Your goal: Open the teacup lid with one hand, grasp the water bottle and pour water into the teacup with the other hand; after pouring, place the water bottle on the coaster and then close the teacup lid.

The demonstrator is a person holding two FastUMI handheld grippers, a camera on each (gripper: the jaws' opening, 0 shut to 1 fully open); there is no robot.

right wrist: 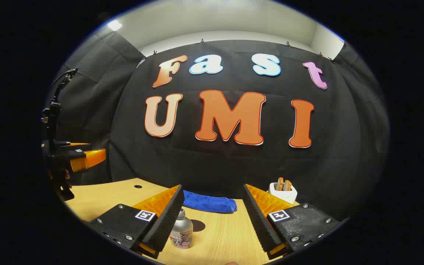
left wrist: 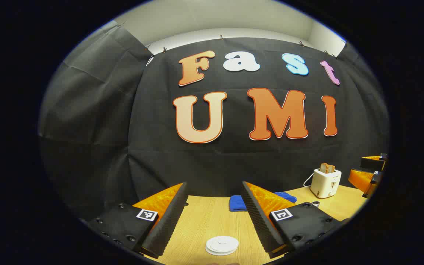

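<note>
Pre-grasp stage by my read; nothing held, lid step not begun.

Left gripper [left wrist: 214, 217]: fingers apart, empty, above white round disc [left wrist: 222, 245] near edge, likely coaster, maybe lid, can't tell.

Right gripper [right wrist: 212, 219]: fingers apart, empty; water bottle [right wrist: 181, 230] just beside its left finger, upright, cap on.

Teacup not identifiable.

Next: locate cup, descend on lid.

Wooden table [right wrist: 219, 235]; blue cloth [right wrist: 208, 203] and toaster [left wrist: 325, 182] far side, black cloth wall behind.

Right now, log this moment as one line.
left gripper: open above white lid | right gripper: open, near water bottle | nothing held
</note>
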